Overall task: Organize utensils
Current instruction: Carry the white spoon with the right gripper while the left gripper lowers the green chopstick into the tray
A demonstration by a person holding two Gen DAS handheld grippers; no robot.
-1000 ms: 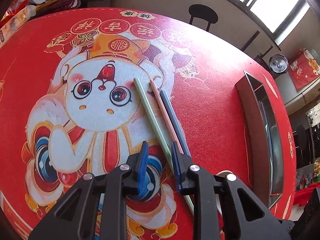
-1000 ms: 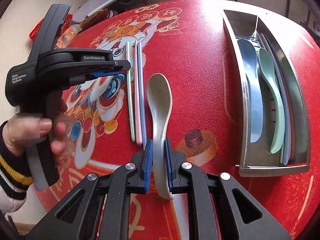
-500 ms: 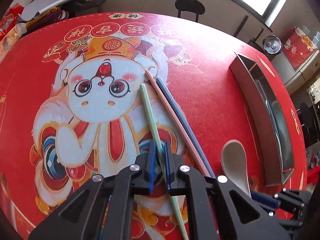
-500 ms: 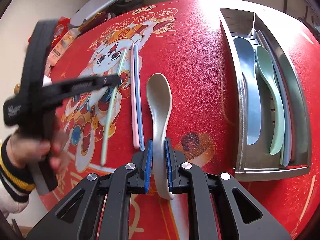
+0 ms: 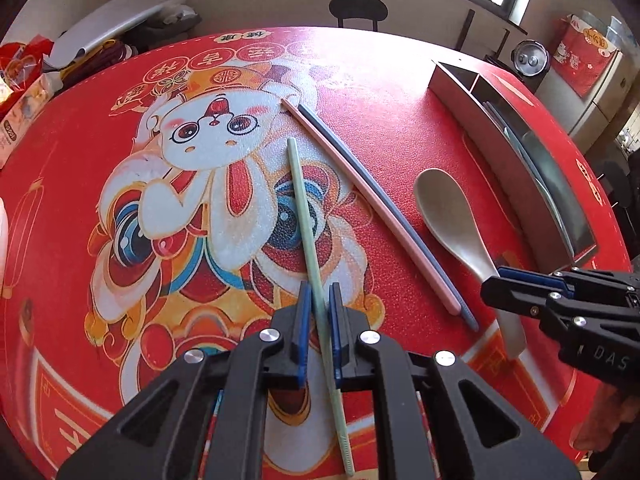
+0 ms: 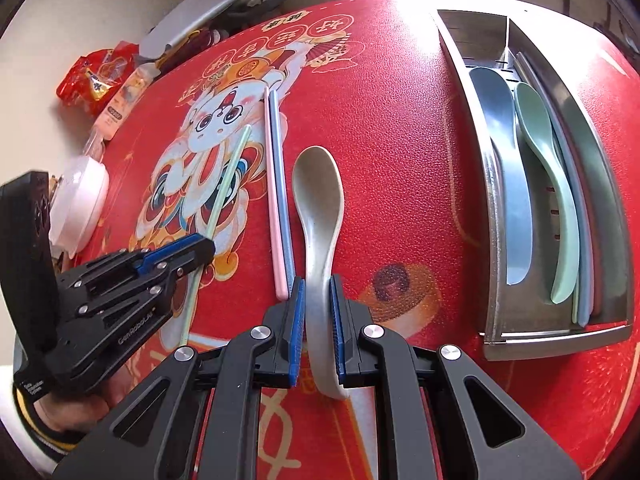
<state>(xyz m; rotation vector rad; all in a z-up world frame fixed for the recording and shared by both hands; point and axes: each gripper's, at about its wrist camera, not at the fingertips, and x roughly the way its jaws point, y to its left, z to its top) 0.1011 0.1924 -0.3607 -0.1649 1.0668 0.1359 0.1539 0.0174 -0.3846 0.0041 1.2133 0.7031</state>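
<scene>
My left gripper (image 5: 319, 294) is shut on a pale green chopstick (image 5: 305, 216), which slants across the red mat away from the other two. In the right wrist view that green chopstick (image 6: 230, 176) runs out of the left gripper (image 6: 202, 246). A pink chopstick (image 5: 360, 204) and a blue chopstick (image 5: 384, 208) lie side by side on the mat. My right gripper (image 6: 317, 286) is shut on the handle of a beige spoon (image 6: 318, 196), its bowl pointing away. The same beige spoon (image 5: 448, 204) shows in the left wrist view, with the right gripper (image 5: 496, 280) at its handle.
A steel utensil tray (image 6: 490, 208) stands at the right with a blue spoon (image 6: 504, 152), a green spoon (image 6: 548, 168) and thin sticks in it. A white lidded container (image 6: 80, 196), snack packets (image 6: 96, 80) and a grey roll (image 6: 196, 16) sit past the mat's left edge.
My left gripper closed on the green chopstick and carried it sideways, swinging it away from the pink and blue ones. The right gripper stayed still on the spoon handle.
</scene>
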